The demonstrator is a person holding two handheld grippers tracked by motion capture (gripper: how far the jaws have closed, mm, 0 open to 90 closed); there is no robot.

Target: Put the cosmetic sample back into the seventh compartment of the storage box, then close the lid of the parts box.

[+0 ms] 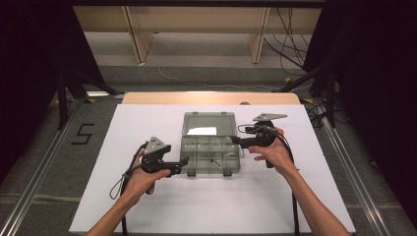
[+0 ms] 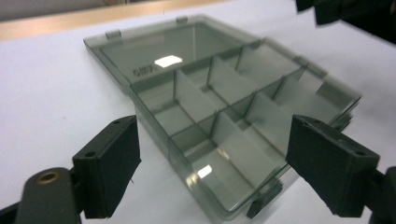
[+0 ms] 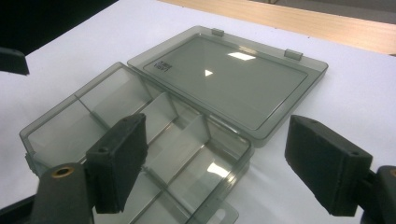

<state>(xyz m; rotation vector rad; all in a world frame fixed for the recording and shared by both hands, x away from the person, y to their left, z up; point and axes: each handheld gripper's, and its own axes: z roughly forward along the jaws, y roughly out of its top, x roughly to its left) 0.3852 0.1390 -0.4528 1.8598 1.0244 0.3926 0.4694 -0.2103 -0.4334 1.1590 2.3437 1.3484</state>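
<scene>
A smoky plastic box (image 1: 210,153) lies open mid-table, the left gripper (image 1: 183,163) at its nine o'clock and the right gripper (image 1: 235,141) at three, both jaws spread wide, gripping nothing.

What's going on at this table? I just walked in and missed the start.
A person holds a gripper in each hand at a clear grey compartment box lying open on the white table, its lid folded flat behind it. The left gripper is at the box's left front corner and the right gripper at its right edge. Both have their jaws open, gripping nothing. One compartment seems to hold a small item, too small to identify.
</scene>
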